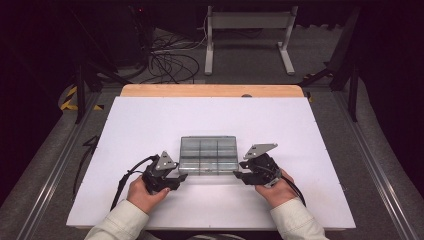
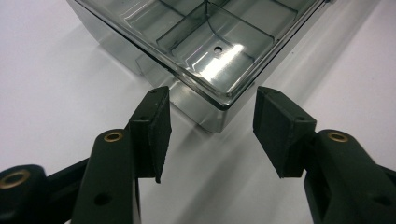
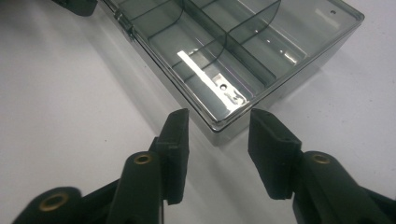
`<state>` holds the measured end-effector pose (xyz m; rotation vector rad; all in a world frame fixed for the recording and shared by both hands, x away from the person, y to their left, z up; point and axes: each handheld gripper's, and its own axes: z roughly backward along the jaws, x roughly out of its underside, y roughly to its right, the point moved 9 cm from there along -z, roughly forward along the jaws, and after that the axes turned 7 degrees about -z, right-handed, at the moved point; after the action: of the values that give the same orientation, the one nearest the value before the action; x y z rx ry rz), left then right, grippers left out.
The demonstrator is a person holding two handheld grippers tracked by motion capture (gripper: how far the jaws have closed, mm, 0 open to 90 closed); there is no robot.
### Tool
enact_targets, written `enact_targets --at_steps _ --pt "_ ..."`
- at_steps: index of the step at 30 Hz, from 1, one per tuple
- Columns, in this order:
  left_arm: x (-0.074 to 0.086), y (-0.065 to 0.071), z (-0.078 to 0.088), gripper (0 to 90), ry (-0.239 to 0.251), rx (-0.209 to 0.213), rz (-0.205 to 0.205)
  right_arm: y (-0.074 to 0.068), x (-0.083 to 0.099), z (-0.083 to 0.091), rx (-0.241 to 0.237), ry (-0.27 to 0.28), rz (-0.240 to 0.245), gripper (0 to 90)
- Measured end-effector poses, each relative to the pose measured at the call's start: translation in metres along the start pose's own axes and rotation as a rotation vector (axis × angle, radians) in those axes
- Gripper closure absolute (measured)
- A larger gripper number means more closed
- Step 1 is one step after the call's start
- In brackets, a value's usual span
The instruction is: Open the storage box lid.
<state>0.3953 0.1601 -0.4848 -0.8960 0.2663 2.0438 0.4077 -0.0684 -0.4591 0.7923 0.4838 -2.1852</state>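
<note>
Grippers stand released at the clear box (image 1: 208,155): left gripper (image 2: 210,135) and right gripper (image 3: 218,140) each straddle a near corner, pads not touching.

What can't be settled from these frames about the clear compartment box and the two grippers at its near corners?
- Clear box contents: high view too small; gripper views cut off its far compartments at the top edge.
- Latch: cannot tell whether it is fastened.
- Left gripper and right gripper: each straddles a box corner with jaws apart; whether the pads touch the walls cannot be told.
</note>
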Motion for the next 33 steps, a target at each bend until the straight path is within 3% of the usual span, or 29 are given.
enact_targets --at_steps 11,33 --pt "0.0 0.0004 -0.0016 48.8 -0.007 -0.009 -0.011 0.0007 0.0007 -0.0017 0.013 -0.009 0.004 67.5" --pt "0.0002 0.0006 -0.0011 49.7 -0.011 -0.012 -0.011 -0.0008 -0.0013 0.0 0.028 -0.004 0.006 73.1"
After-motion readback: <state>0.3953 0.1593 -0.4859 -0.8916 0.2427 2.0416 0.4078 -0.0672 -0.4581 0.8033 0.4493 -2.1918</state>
